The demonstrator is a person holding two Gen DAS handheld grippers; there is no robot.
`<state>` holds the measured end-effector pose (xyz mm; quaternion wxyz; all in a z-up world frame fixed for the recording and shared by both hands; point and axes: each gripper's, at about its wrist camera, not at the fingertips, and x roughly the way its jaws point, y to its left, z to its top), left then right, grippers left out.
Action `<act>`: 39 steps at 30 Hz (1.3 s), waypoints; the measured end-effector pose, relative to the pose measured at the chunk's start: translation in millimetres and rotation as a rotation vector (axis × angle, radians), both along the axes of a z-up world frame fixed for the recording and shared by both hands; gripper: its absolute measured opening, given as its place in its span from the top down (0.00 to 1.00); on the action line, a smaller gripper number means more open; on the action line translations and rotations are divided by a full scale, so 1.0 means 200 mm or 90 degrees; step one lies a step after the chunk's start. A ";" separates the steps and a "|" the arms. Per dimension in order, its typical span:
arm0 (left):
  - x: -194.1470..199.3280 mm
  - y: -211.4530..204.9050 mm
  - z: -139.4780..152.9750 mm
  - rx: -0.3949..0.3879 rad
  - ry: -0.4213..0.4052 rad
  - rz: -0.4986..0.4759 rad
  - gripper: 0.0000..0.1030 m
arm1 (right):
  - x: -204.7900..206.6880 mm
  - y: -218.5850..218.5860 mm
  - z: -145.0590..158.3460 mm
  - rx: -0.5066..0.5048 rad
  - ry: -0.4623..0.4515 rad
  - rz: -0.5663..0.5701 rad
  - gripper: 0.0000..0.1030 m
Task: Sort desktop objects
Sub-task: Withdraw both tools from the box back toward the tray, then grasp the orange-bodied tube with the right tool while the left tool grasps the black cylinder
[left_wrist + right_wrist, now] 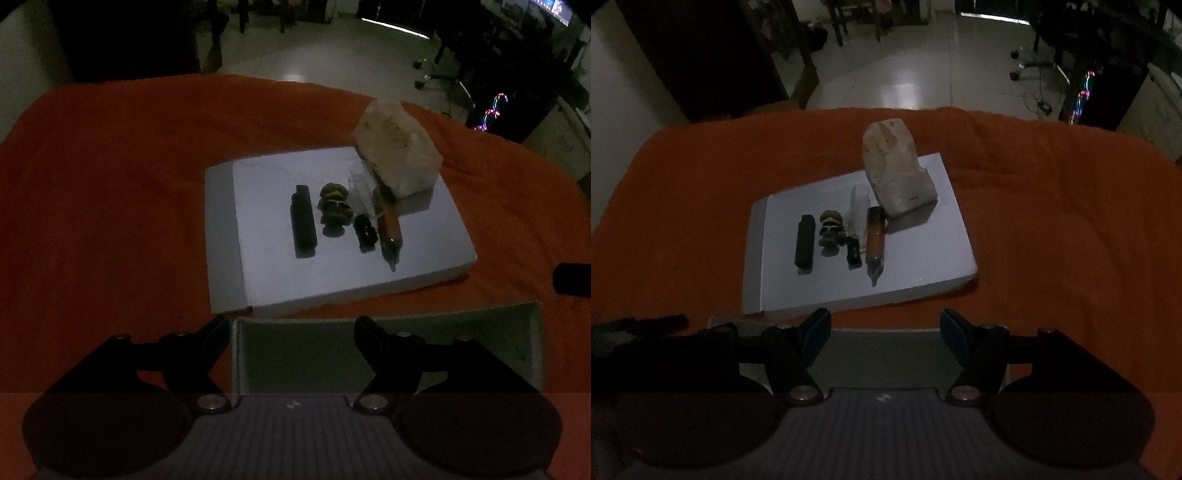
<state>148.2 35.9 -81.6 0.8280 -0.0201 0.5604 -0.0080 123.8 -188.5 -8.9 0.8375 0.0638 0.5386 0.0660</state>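
Note:
A white flat box [273,266] [916,258] lies on the orange cloth. On it lie a long black bar [303,220] [805,240], a small dark figurine [334,208] [831,230], a small black clip [365,230] [853,251], an orange-brown pen [389,225] [874,236], a clear plastic piece [360,186] [857,210] and a whitish tissue pack [400,151] [897,173]. My left gripper [291,334] is open and empty, short of the box's near edge. My right gripper [884,326] is open and empty, also short of the near edge.
An open grey-green box [406,350] [886,354] sits on the cloth [110,184] [1052,221] just under both grippers. The other gripper shows at the right edge in the left wrist view [572,278] and at the left edge in the right wrist view [639,325]. Dark furniture stands beyond the table.

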 end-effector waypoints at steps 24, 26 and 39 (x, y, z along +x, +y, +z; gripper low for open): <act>0.53 0.03 -0.33 0.037 0.036 0.021 0.13 | 0.62 0.07 -0.53 -0.024 0.073 0.015 0.30; 0.58 0.04 -0.37 0.029 0.046 0.023 0.13 | 0.66 0.10 -0.58 -0.021 0.081 0.021 0.30; 0.75 -0.01 -0.55 0.011 0.080 0.003 0.16 | 0.86 0.27 -0.85 -0.033 0.115 0.062 0.33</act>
